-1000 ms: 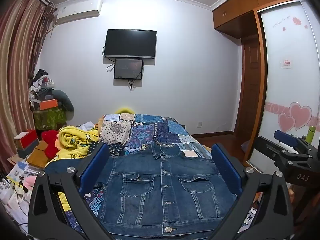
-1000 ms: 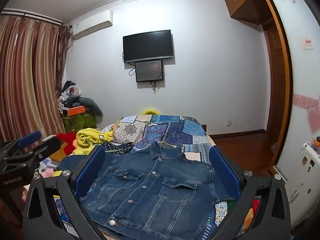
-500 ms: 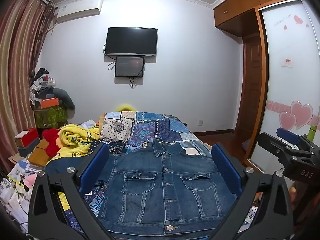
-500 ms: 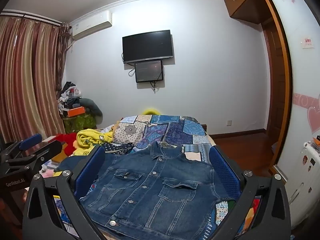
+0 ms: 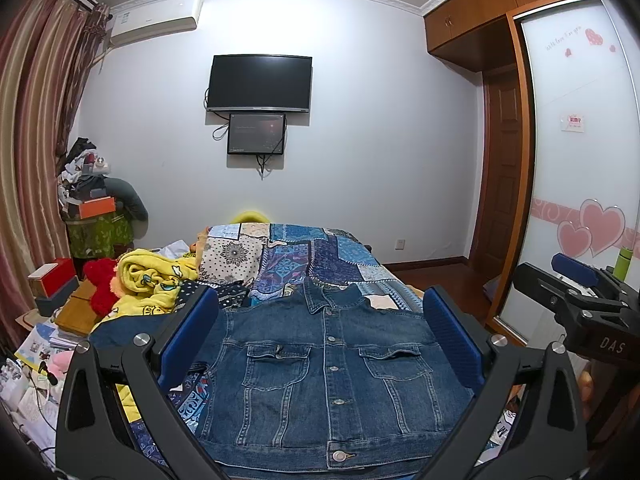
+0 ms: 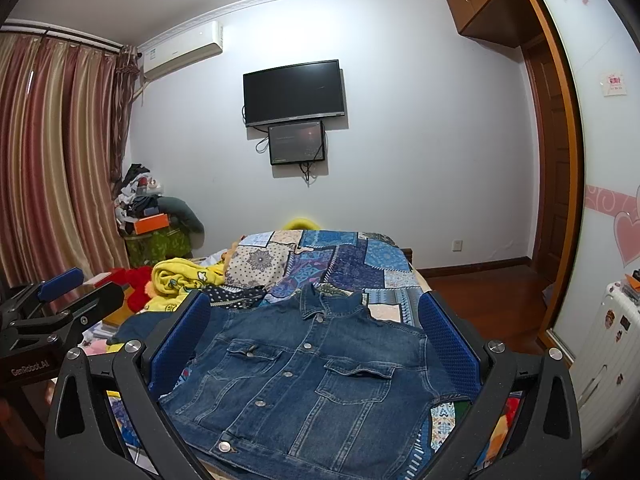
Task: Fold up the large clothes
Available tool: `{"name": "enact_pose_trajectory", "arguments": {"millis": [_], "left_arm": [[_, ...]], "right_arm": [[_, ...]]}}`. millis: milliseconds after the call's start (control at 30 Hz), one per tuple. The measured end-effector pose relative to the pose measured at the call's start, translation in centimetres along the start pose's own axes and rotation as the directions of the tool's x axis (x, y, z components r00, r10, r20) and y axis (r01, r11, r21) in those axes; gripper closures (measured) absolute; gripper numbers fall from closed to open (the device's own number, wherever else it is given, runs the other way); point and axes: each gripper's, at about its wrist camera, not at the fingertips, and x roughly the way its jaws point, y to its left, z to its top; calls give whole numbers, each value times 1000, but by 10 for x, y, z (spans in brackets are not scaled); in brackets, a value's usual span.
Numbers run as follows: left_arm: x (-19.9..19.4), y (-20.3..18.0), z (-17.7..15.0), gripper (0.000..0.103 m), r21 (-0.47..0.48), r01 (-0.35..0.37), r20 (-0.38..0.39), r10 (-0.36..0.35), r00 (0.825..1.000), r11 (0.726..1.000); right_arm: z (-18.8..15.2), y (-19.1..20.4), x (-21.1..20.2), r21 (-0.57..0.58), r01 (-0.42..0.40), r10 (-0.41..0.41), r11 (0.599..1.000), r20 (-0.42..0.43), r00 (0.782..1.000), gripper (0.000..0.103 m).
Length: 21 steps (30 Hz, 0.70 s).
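Observation:
A blue denim jacket [image 5: 328, 372] lies buttoned, front side up, on the bed, collar toward the far wall, sleeves tucked out of sight. It also shows in the right wrist view [image 6: 316, 376]. My left gripper [image 5: 320, 336] is open and empty, held above the jacket's near hem. My right gripper [image 6: 314, 336] is open and empty, above the jacket's near right side. The right gripper shows at the right edge of the left wrist view [image 5: 580, 304]; the left gripper shows at the left edge of the right wrist view [image 6: 52, 312].
The bed has a blue patchwork cover [image 5: 320, 256]. A yellow blanket [image 5: 152, 280] and a red plush toy [image 5: 100, 280] lie at its left. Boxes and papers [image 5: 48, 320] clutter the left floor. A wardrobe with sliding door [image 5: 580, 160] stands on the right.
Both grippers have tilted up slightly, so the jacket sits a little lower in each view. The jacket has not moved. Both grippers stay open.

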Motion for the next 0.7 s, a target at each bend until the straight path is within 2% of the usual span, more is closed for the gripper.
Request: {"name": "enact_pose_trajectory", "arguments": {"millis": [700], "left_arm": [[0,-4,1,0,18,-3,-6,3,1000,1000]], "right_arm": [[-1,-1,1,0,0,0,1000,0,1000,0]]}}
